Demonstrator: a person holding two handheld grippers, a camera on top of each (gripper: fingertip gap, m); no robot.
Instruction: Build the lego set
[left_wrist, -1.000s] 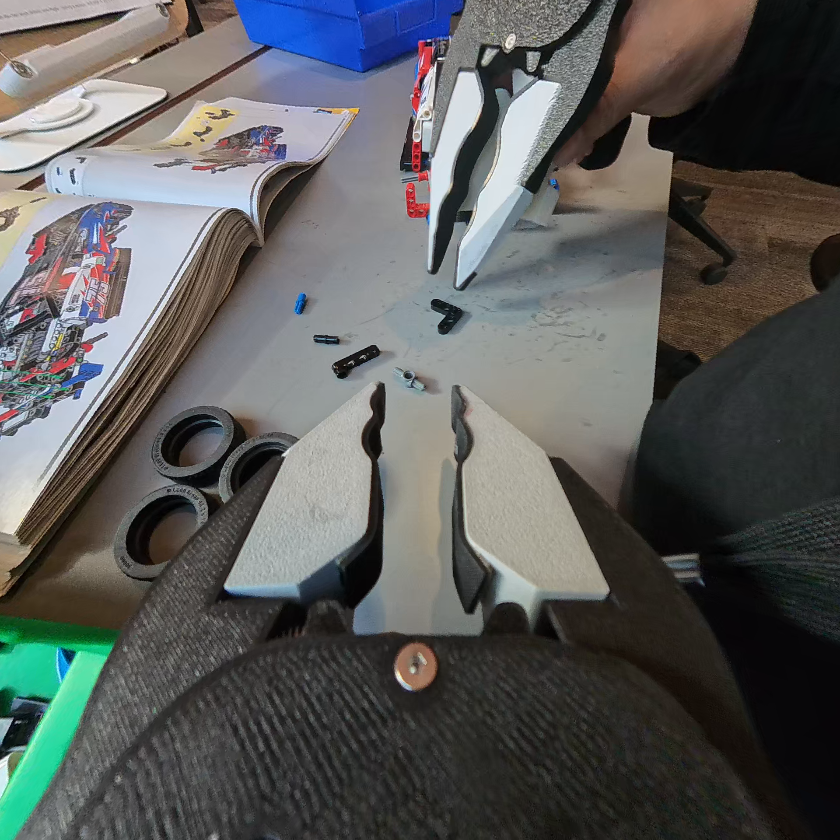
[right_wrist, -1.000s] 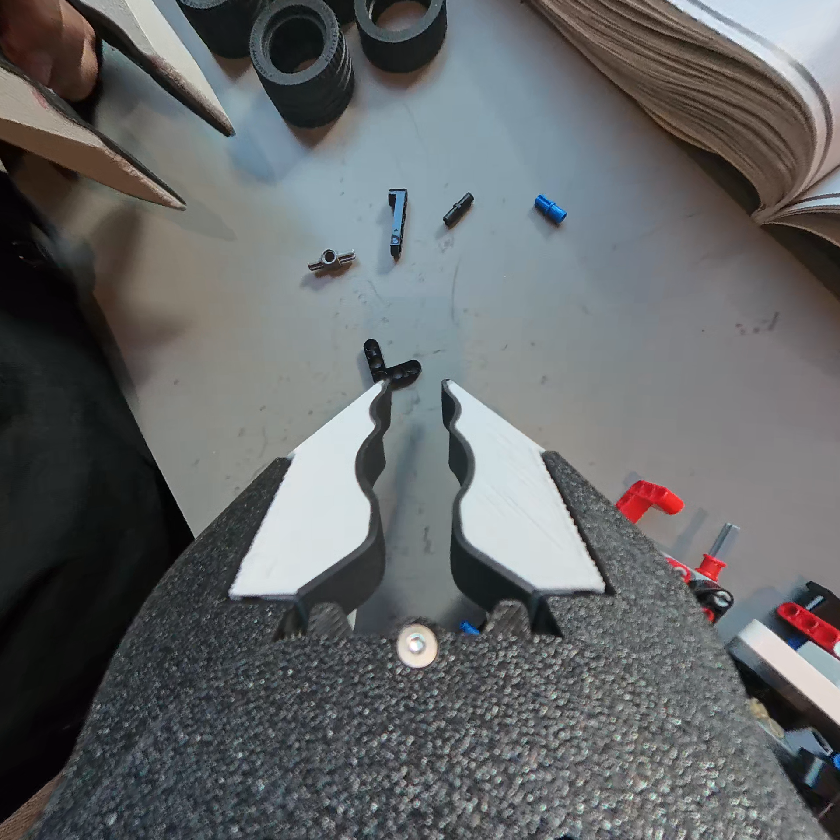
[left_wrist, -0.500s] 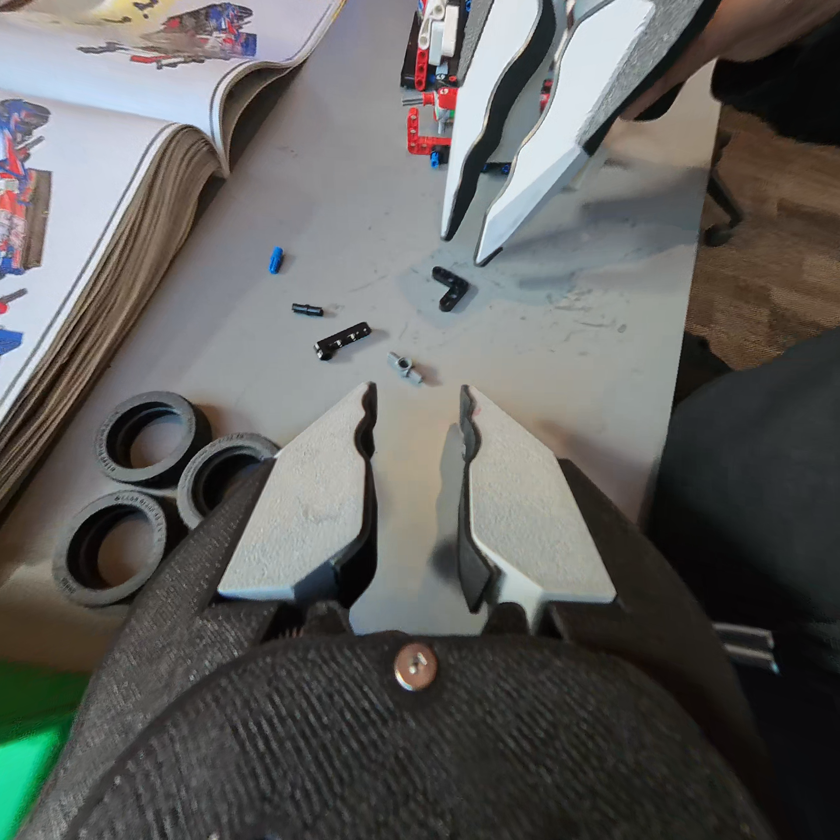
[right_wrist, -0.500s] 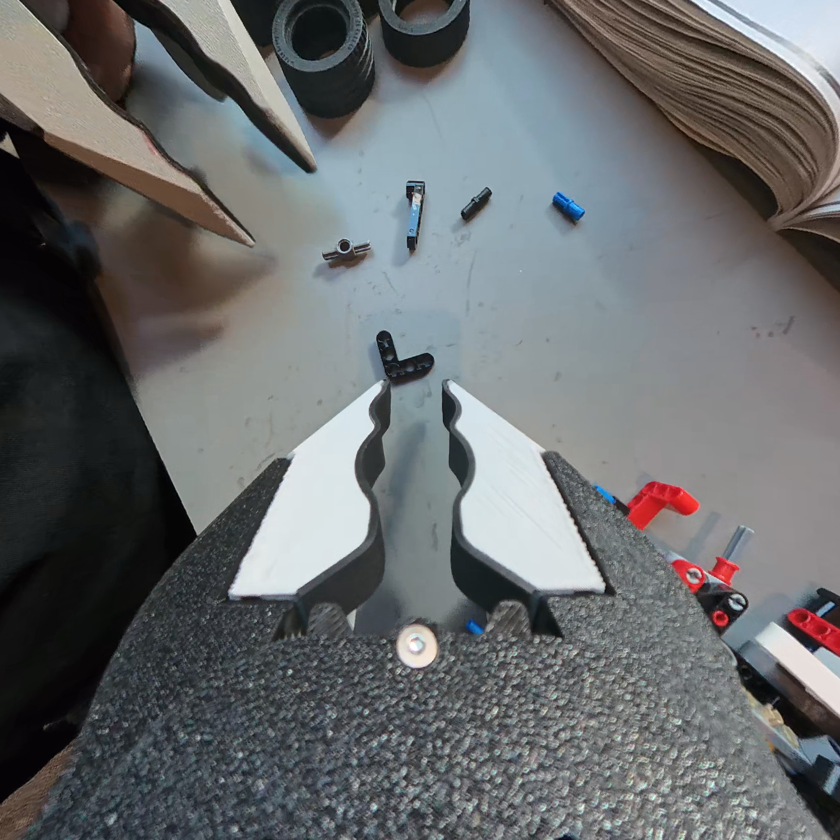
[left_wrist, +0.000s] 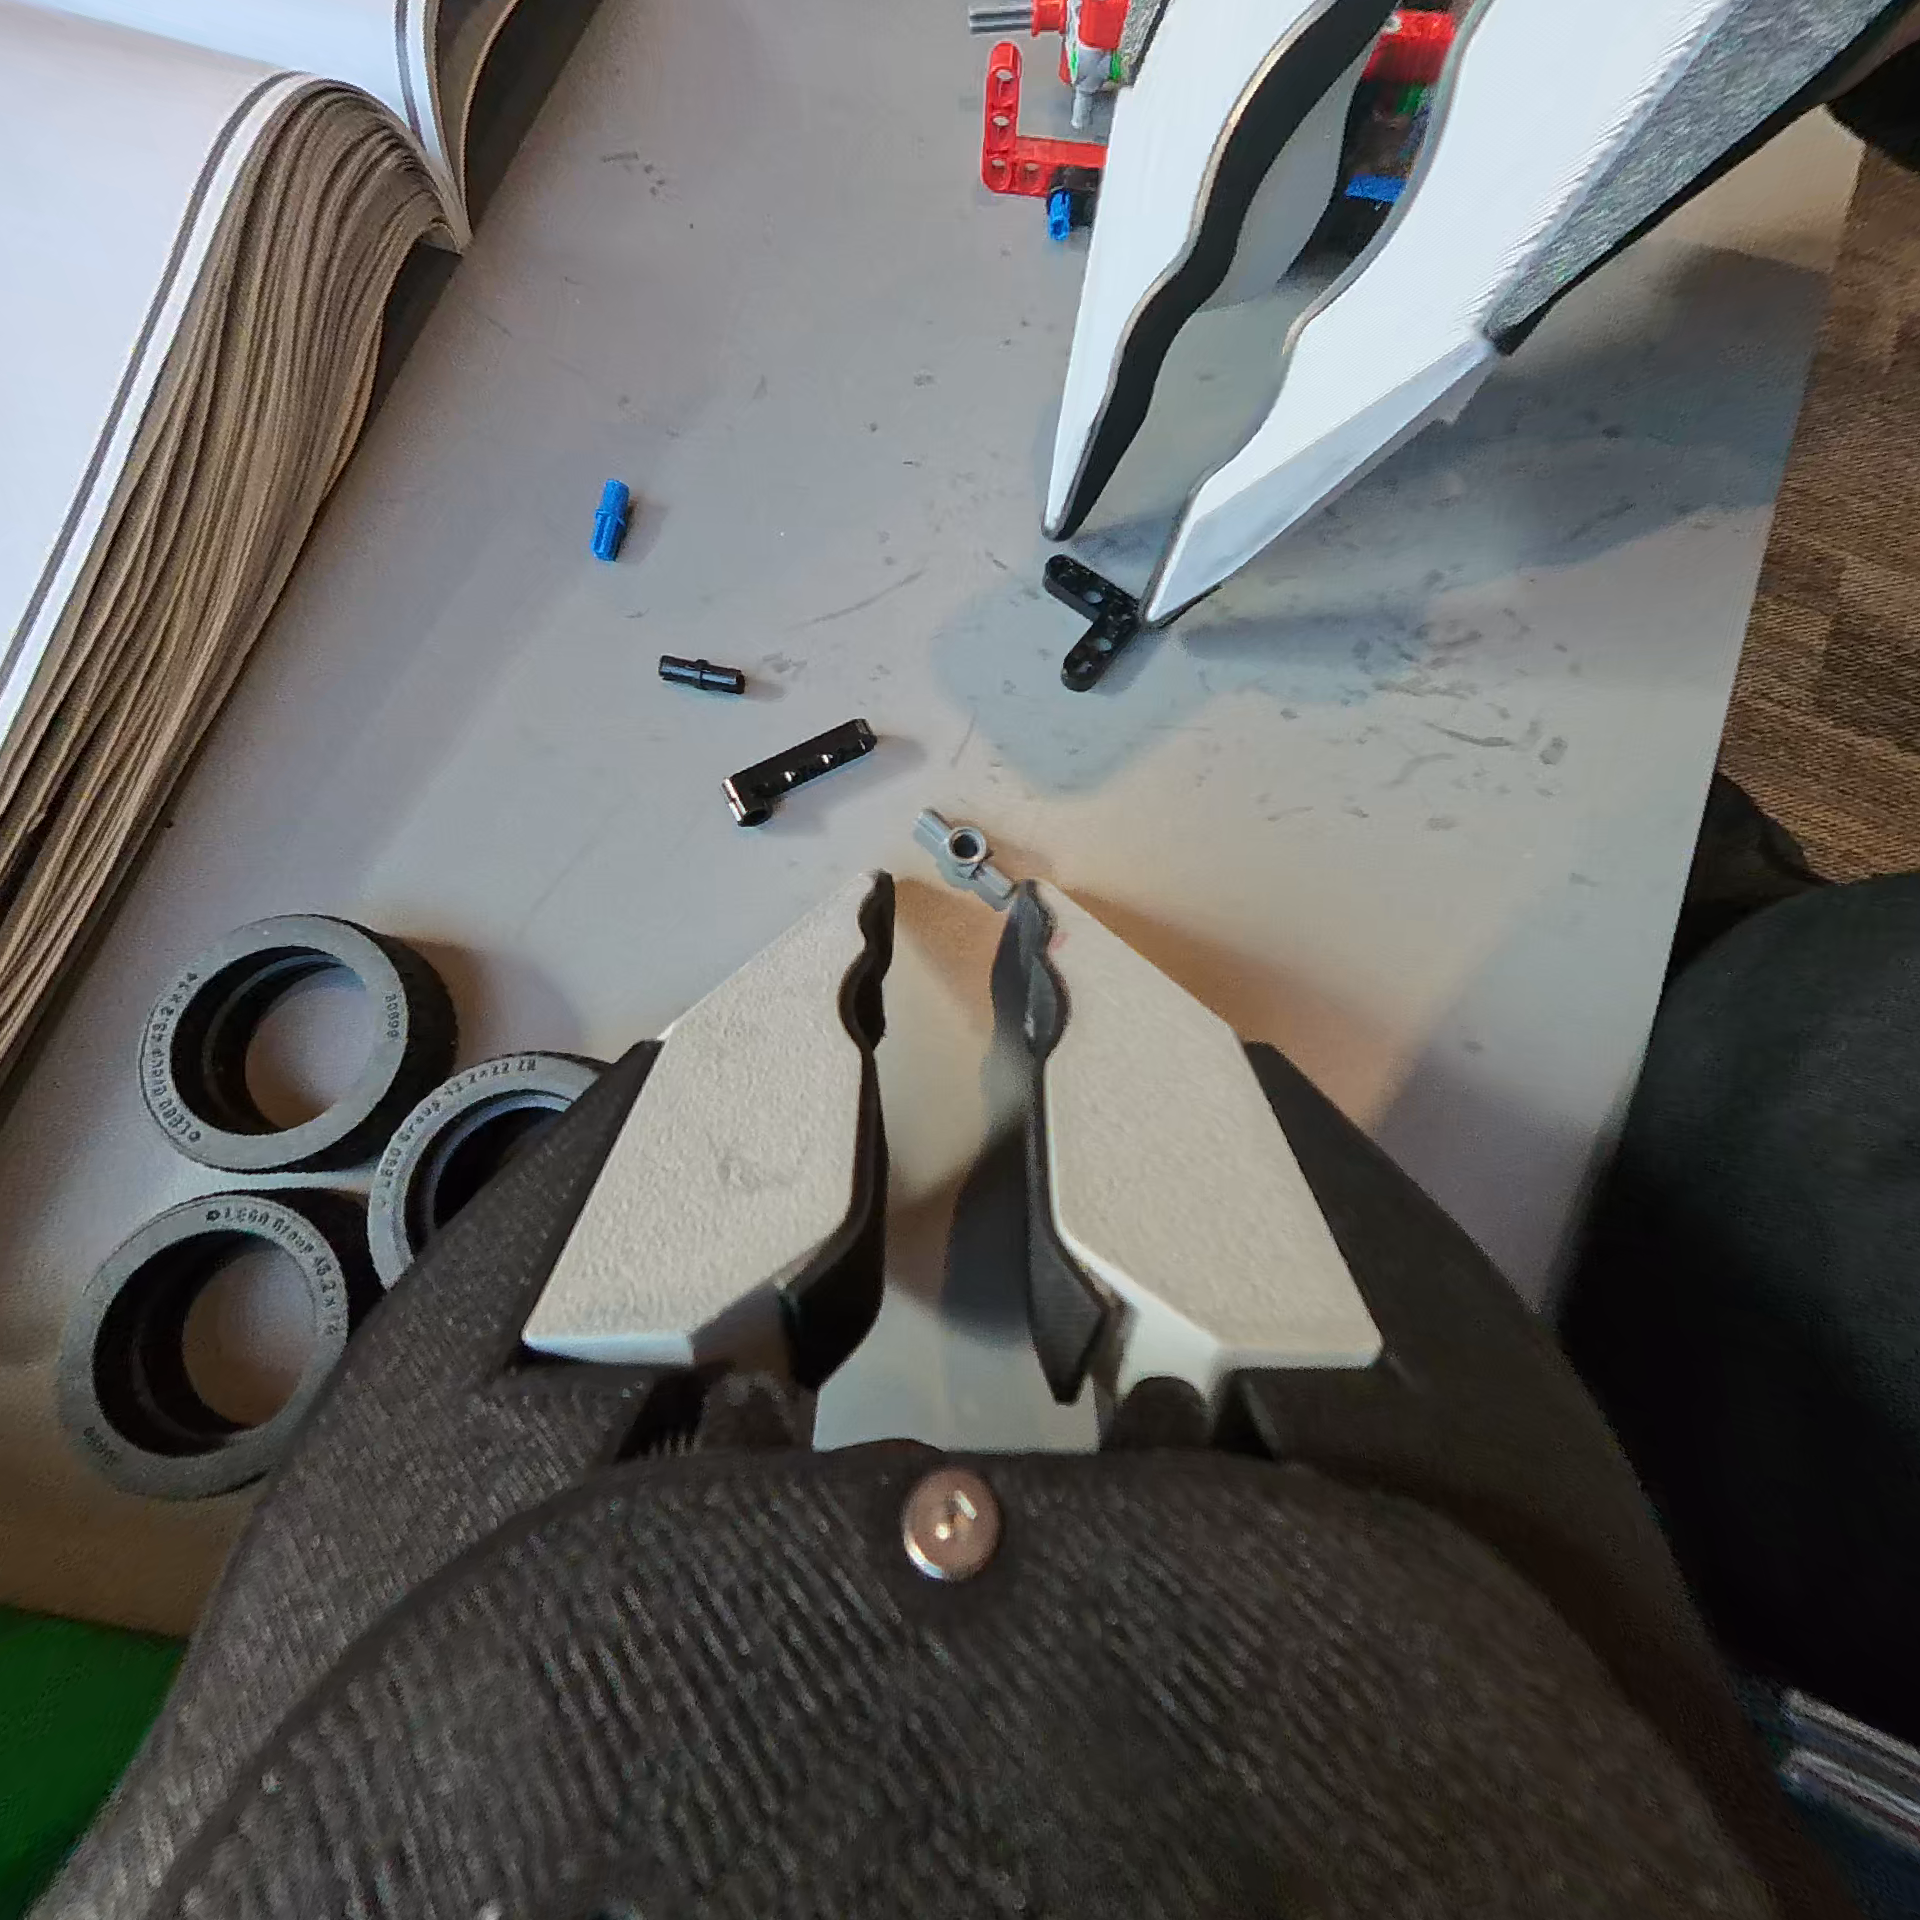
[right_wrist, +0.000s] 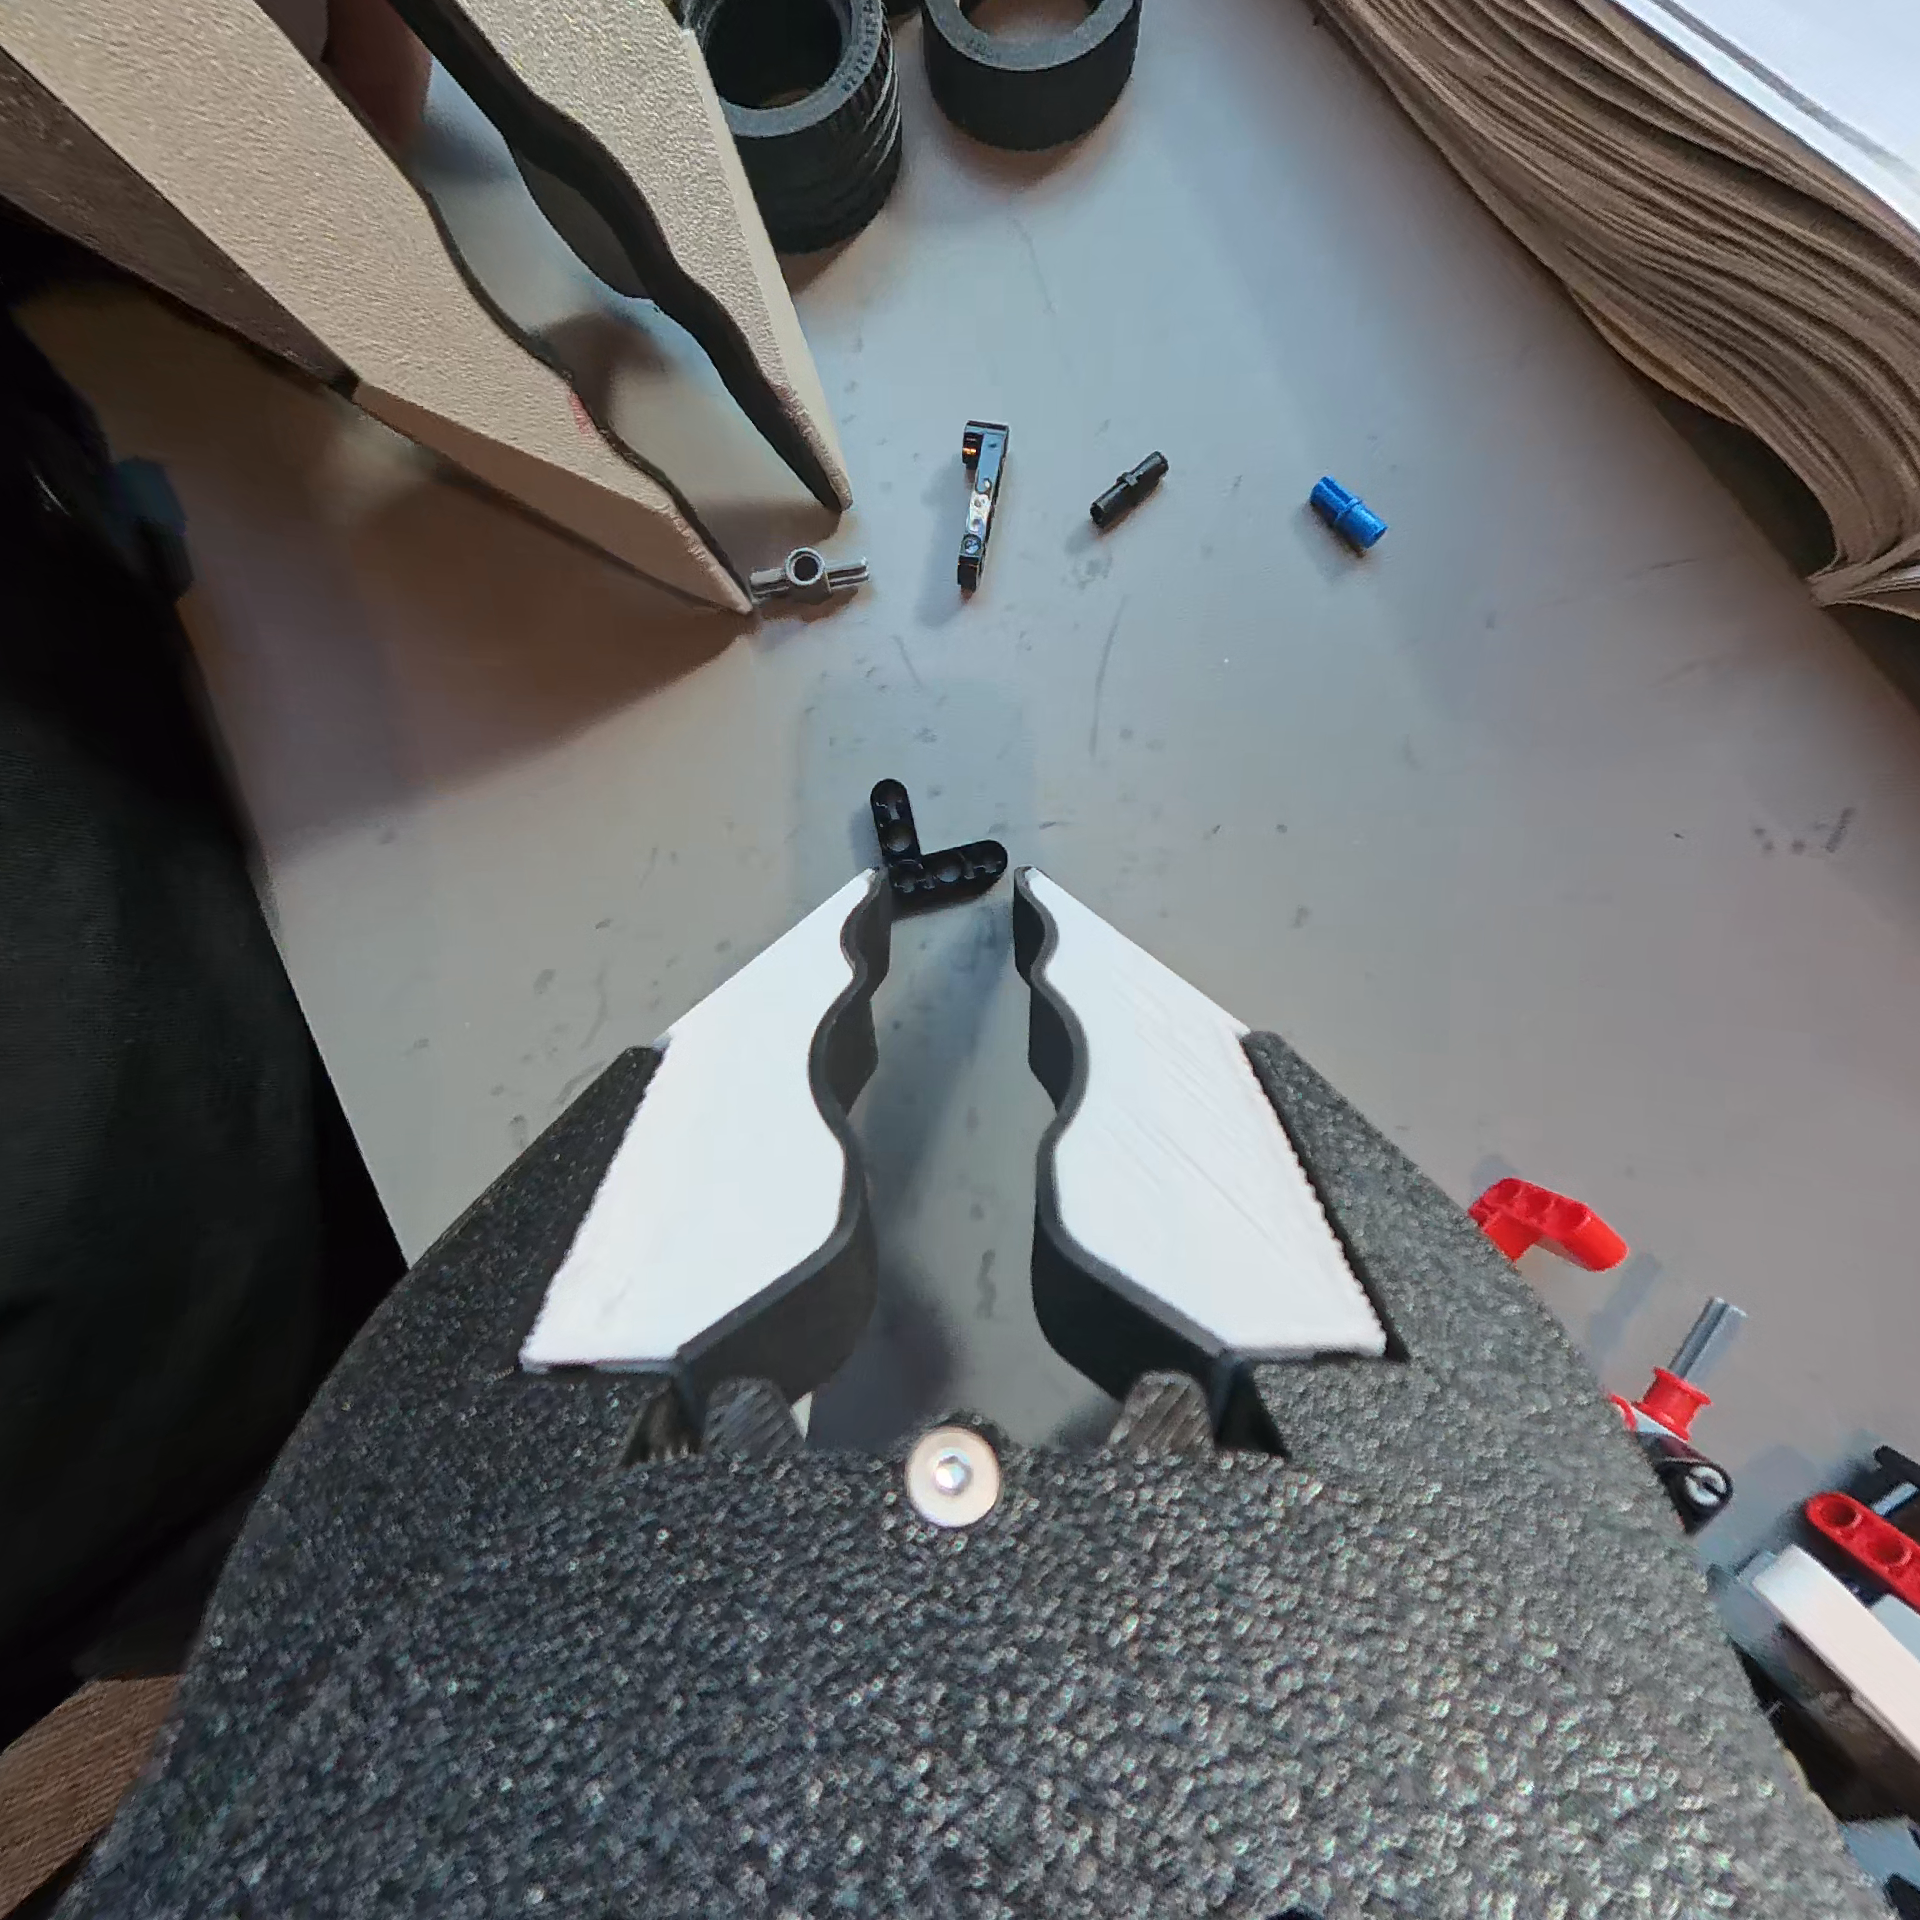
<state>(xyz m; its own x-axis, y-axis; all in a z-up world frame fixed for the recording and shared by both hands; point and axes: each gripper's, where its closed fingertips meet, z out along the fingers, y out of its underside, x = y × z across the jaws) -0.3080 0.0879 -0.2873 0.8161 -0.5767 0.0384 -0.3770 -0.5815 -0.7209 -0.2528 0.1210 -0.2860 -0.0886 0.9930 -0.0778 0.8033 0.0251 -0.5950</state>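
Small Lego parts lie on the grey table (left_wrist: 1299, 883). My left gripper (left_wrist: 954, 894) is open, its tips low over the table just short of a small grey cross connector (left_wrist: 964, 857), which touches the right fingertip. My right gripper (right_wrist: 951, 881) is open, its tips at a black L-shaped beam (right_wrist: 925, 847); the left tip meets the beam's corner. The L beam (left_wrist: 1091, 623) and the right gripper (left_wrist: 1112, 571) also show in the left wrist view. The left gripper (right_wrist: 790, 553) and the connector (right_wrist: 808, 571) also show in the right wrist view.
A black straight beam (left_wrist: 800, 771), a black pin (left_wrist: 701, 673) and a blue pin (left_wrist: 611, 520) lie left of the connector. Three black tyres (left_wrist: 296, 1029) sit at the near left. An open instruction book (left_wrist: 156, 416) lies at the left. The part-built red model (left_wrist: 1023, 135) stands behind the right gripper. Some 7 cm of space lies between my two pairs of fingers. The black pin (left_wrist: 701, 673) lies around 6 cm away from my left fingertips. It is also in sight in the right wrist view (right_wrist: 1134, 485).
Both grippers have come down and moved toward each other: the left forward to the grey connector, the right onto the black L beam. The loose parts have not moved.
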